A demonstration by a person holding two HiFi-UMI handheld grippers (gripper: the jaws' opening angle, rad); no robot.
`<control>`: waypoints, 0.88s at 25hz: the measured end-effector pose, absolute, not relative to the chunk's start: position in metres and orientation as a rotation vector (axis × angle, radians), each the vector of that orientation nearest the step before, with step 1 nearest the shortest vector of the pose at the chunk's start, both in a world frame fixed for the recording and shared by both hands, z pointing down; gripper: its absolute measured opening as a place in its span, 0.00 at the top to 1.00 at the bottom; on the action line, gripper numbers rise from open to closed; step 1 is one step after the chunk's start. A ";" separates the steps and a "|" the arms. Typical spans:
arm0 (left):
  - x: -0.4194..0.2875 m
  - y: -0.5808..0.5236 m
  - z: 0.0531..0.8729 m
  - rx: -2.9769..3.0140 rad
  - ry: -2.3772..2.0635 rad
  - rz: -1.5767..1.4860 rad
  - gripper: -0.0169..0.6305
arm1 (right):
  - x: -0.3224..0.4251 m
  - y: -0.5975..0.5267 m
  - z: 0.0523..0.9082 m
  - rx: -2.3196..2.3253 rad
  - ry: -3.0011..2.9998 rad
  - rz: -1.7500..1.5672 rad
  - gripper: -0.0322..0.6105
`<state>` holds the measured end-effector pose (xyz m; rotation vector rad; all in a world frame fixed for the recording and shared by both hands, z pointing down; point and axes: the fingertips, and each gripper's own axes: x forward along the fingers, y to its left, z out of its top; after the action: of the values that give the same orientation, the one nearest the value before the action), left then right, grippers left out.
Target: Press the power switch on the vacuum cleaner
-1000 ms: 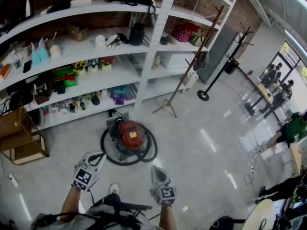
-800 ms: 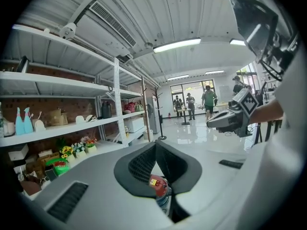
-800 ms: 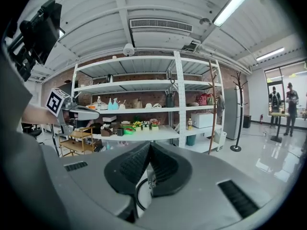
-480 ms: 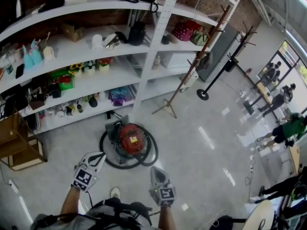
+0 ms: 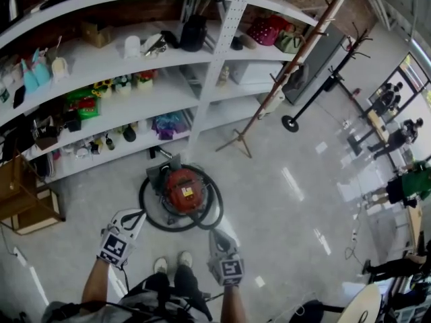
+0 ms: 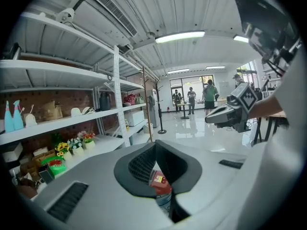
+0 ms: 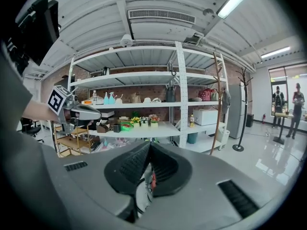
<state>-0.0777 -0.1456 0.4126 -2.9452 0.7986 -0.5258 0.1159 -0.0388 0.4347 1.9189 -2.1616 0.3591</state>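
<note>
Vacuum cleaner (image 5: 183, 188), red with a black hose looped round it, sits on the floor (image 5: 283, 207) before the white shelving (image 5: 225, 36). Nearer, apart from it, the left gripper (image 5: 133, 217) and right gripper (image 5: 217, 235) hover, each with jaws together and empty.

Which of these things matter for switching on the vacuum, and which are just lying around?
For the job: vacuum cleaner, left tool, right tool.
Just lying about: shelving, flower pots, red bag, black coat stand, wooden crate.

Bright ceiling lights (image 6: 180, 36), glare on floor (image 5: 291, 184), fisheye-warped edges
</note>
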 end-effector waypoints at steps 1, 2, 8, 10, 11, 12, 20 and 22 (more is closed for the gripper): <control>-0.075 -0.148 0.415 -2.938 0.792 -0.542 0.96 | 0.119 -0.042 0.436 1.912 -2.167 0.366 0.93; -0.072 -0.150 0.419 -2.930 0.787 -0.567 0.96 | 0.122 -0.046 0.438 1.905 -2.174 0.375 0.93; -0.052 -0.164 0.446 -2.929 0.874 -0.626 0.96 | 0.148 -0.065 0.466 1.849 -2.217 0.394 0.93; -0.045 -0.166 0.455 -2.934 0.886 -0.644 0.96 | 0.157 -0.069 0.477 1.835 -2.215 0.419 0.93; -0.042 -0.167 0.460 -2.939 0.891 -0.653 0.96 | 0.160 -0.071 0.482 1.824 -2.214 0.430 0.93; -0.038 -0.169 0.465 -2.945 0.896 -0.662 0.96 | 0.164 -0.073 0.487 1.810 -2.213 0.437 0.93; -0.002 -0.181 0.492 -2.976 0.906 -0.675 0.96 | 0.190 -0.094 0.518 1.754 -2.218 0.491 0.93; -0.001 -0.186 0.499 -2.975 0.913 -0.681 0.96 | 0.190 -0.100 0.527 1.724 -2.224 0.491 0.93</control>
<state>-0.0006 -0.1856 0.4991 -2.9745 0.9132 -0.6808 0.1899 -0.0995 0.5273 1.7240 -2.2241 0.4905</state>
